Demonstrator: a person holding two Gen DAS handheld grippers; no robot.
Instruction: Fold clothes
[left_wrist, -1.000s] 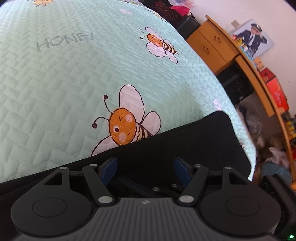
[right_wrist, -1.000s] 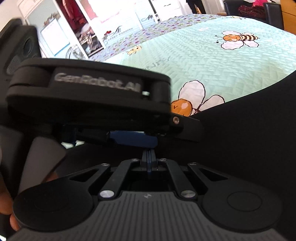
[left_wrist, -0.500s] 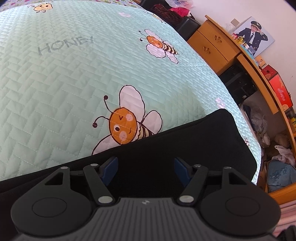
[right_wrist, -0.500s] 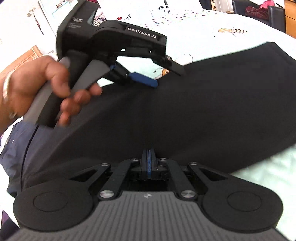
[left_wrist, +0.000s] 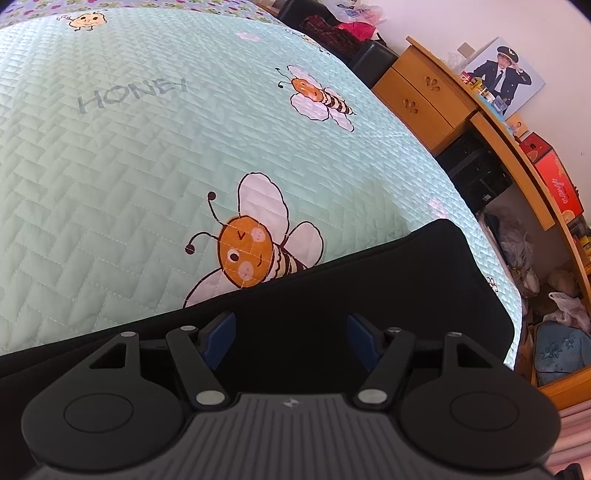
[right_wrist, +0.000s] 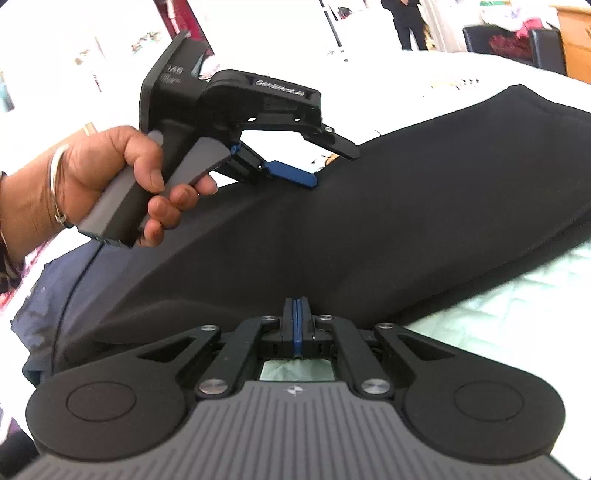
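Note:
A black garment (left_wrist: 369, 288) lies flat on the mint bee-print quilt (left_wrist: 147, 155), its far right corner close to the bed's edge. My left gripper (left_wrist: 291, 332) hovers over the garment's near part, open, with nothing between its blue pads. In the right wrist view the garment (right_wrist: 406, 203) stretches from the lower left to the upper right. There a hand holds the left gripper (right_wrist: 325, 166) above the cloth's far edge. My right gripper (right_wrist: 295, 314) is shut on the garment's near edge, where the cloth bunches up around the pads.
A wooden dresser (left_wrist: 424, 96) and a shelf unit with boxes (left_wrist: 554, 184) stand to the right of the bed. Bags and clutter (left_wrist: 554, 306) lie on the floor beside it. Dark blue cloth (right_wrist: 40, 306) lies under the garment's left end.
My right gripper has drawn back from the left gripper, still shut, so the whole garment and the hand now show. The left gripper has stayed open and barely shifted.

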